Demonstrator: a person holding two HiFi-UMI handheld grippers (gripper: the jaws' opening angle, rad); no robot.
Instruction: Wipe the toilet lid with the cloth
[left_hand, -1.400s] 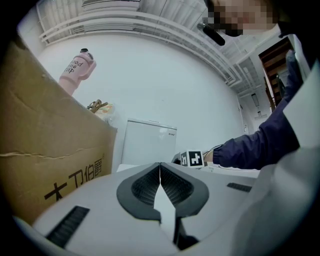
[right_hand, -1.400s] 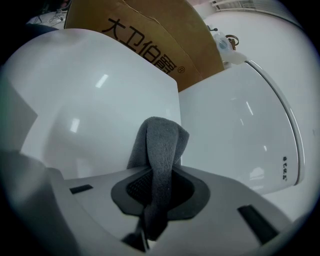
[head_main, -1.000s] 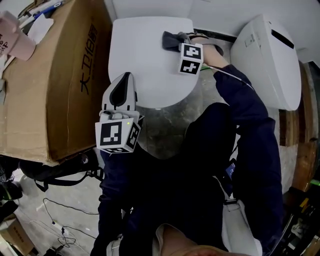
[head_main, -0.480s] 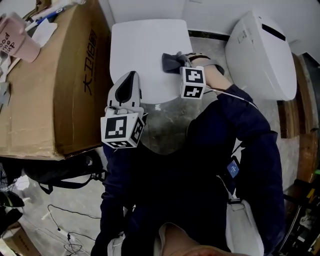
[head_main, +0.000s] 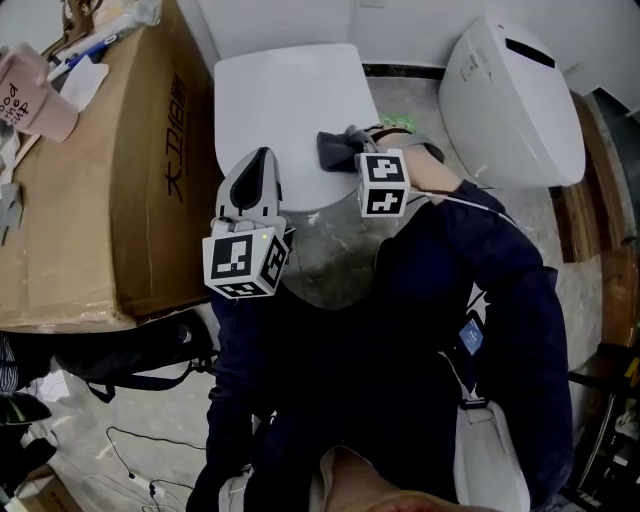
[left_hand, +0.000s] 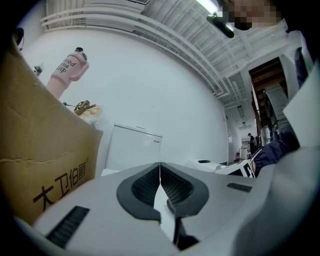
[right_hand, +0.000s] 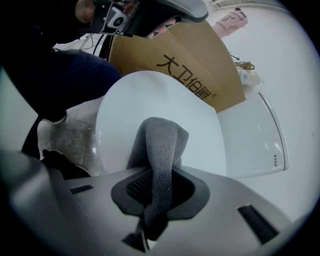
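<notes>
**A:** Closest to us, our left gripper (head_main: 262, 155) hangs over the near-left part of the toilet lid (head_main: 280, 95). Its jaws are pressed together with nothing between them. It has hardly moved in the last second, so we aren't using it for the wiping.

**B:** Agreed. Just past it, our right gripper (head_main: 352, 150) is clamped on the cloth (head_main: 335, 147). In the right gripper view the grey cloth (right_hand: 159, 145) comes up from between the pads and folds over onto the lid (right_hand: 150, 100).

**A:** And this is the part that has changed. A second ago we had the cloth at the far right corner of the lid, up by the hinge. Half a second ago it was midway down the right side. Now it's on the same right edge, nearer the front.

**B:** So we've pulled one stroke from back to front along the right side. We'd say that strip is wiped, while the middle and left of the lid probably still need passes.

**A:** Further out, the cardboard box (head_main: 95, 190) stands against the lid's left side, with a pink bottle (head_main: 28, 95) on top of it. A second toilet (head_main: 510, 95) sits off to the right.

**B:** Neither is in the way of our next stroke, as far as we can judge.
</notes>
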